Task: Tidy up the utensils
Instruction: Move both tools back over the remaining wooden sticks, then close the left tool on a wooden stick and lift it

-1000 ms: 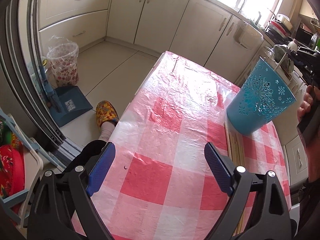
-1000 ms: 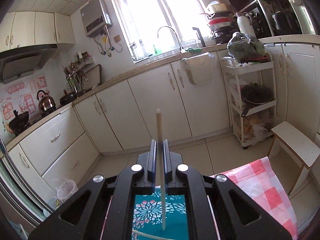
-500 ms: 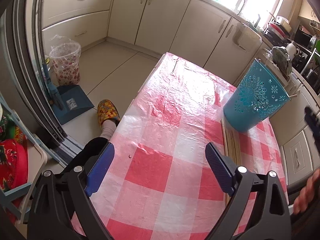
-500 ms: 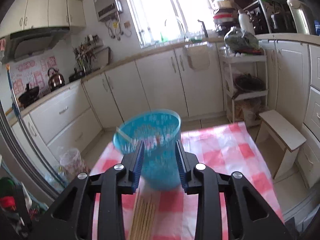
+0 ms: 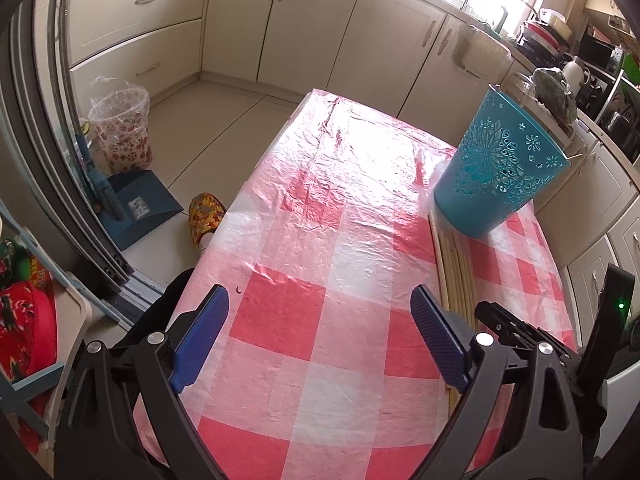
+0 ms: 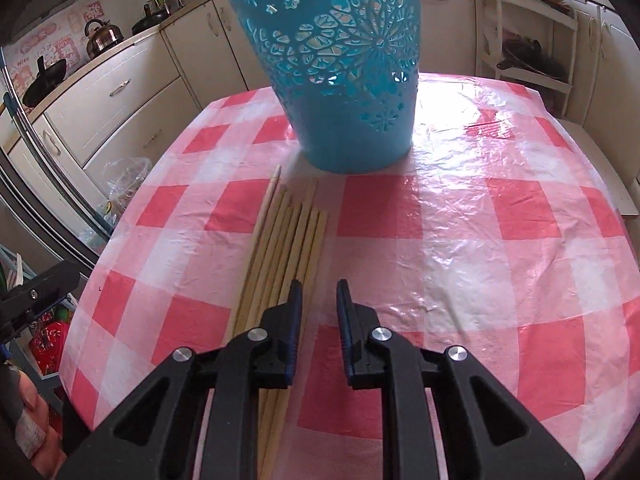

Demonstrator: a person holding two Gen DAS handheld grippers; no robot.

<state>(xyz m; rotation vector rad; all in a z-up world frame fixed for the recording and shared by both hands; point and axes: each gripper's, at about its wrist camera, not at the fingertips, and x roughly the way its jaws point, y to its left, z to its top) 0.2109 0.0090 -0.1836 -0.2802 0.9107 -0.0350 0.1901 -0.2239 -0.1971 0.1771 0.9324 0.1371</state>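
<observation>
Several pale wooden chopsticks [image 6: 288,240] lie side by side on the red and white checked tablecloth [image 6: 500,220], in front of a blue perforated bucket [image 6: 340,68]. My right gripper [image 6: 318,294] is open a little and empty, low over the near ends of the chopsticks, just right of the bundle. In the left wrist view the bucket [image 5: 496,172] stands at the far right with the chopsticks [image 5: 452,264] before it. My left gripper [image 5: 320,312] is wide open and empty above the cloth, left of the chopsticks.
A foot in a yellow slipper [image 5: 204,216], a blue dustpan [image 5: 132,208] and a bagged bin [image 5: 120,132] are on the floor left of the table. Cabinets [image 5: 304,28] line the far wall. A white shelf rack [image 6: 532,48] stands behind the table.
My right gripper let a chopstick go into the bucket, opened, and came down low over the chopsticks on the cloth. My left gripper barely moved.
</observation>
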